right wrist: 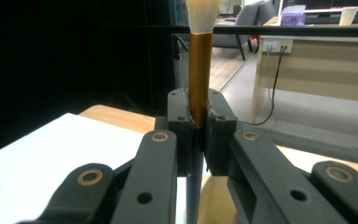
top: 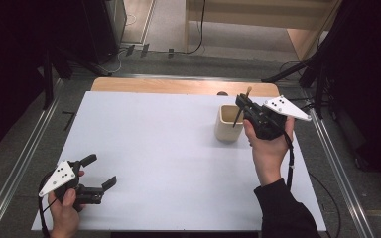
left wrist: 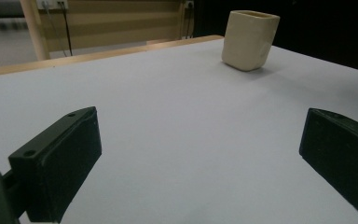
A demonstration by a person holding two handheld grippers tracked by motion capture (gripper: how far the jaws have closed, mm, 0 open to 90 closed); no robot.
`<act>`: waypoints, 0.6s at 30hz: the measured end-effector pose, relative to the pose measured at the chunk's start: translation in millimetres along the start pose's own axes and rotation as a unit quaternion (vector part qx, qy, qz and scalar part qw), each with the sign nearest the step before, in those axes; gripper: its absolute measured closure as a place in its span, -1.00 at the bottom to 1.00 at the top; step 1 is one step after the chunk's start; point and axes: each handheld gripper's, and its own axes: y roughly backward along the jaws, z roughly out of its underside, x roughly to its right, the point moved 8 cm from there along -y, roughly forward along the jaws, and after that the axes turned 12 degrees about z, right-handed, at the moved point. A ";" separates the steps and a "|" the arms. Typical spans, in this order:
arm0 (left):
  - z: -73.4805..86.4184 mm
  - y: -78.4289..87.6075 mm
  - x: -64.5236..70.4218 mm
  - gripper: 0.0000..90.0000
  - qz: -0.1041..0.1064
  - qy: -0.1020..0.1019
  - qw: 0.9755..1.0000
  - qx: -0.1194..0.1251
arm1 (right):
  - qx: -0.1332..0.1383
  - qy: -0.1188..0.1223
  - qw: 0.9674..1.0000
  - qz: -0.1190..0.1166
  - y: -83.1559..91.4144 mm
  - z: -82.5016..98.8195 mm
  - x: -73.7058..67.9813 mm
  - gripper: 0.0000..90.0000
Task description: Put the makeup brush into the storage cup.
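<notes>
Currently, a slim brush with a dark handle, gold metal ferrule and pale bristles [right wrist: 200, 70] is clamped between the jaws of the right gripper [top: 248, 106], held upright, its handle end pointing down over the mouth of a cream, square-sided ceramic cup [top: 228, 124]. That cup is seen standing on the white tabletop [top: 168, 163], toward its far right. Near the table's front left corner, the left gripper [top: 99, 171] is held low over the surface, its jaws spread wide with nothing between them.
</notes>
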 end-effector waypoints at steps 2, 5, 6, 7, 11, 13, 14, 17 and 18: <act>0.0 0.0 0.1 -1.00 0.000 0.000 1.000 0.000 | 0.004 0.005 1.000 0.003 -1.9 -1.2 1.7 0.87; 0.0 0.1 0.1 -1.00 0.000 0.000 1.000 0.000 | 0.009 0.009 1.000 0.006 -5.4 -2.3 4.5 0.87; -0.1 0.1 0.1 -1.00 0.000 0.000 1.000 0.000 | 0.010 0.010 1.000 0.007 -6.5 -2.5 5.4 0.87; -0.1 0.1 0.2 -1.00 0.000 0.000 1.000 0.000 | 0.011 0.008 1.000 0.006 -7.4 -2.7 6.1 0.87; 0.0 -0.6 0.6 -1.00 0.001 0.000 1.000 0.000 | 0.017 0.013 1.000 0.009 -11.7 -2.9 10.4 0.87; 0.2 -1.0 0.6 -1.00 0.001 0.000 1.000 -0.001 | 0.019 0.017 1.000 0.009 -14.0 -2.4 12.3 0.87; 0.3 -1.2 0.6 -1.00 0.001 -0.001 1.000 -0.001 | 0.018 0.016 1.000 0.010 -15.1 -1.9 13.3 0.87; 0.5 -1.6 0.6 -1.00 0.002 0.000 1.000 -0.002 | 0.015 0.017 1.000 0.014 -20.1 1.0 17.5 0.87; 0.5 -1.8 0.7 -1.00 0.002 0.000 1.000 -0.001 | 0.015 0.017 1.000 0.014 -20.1 1.0 17.5 0.87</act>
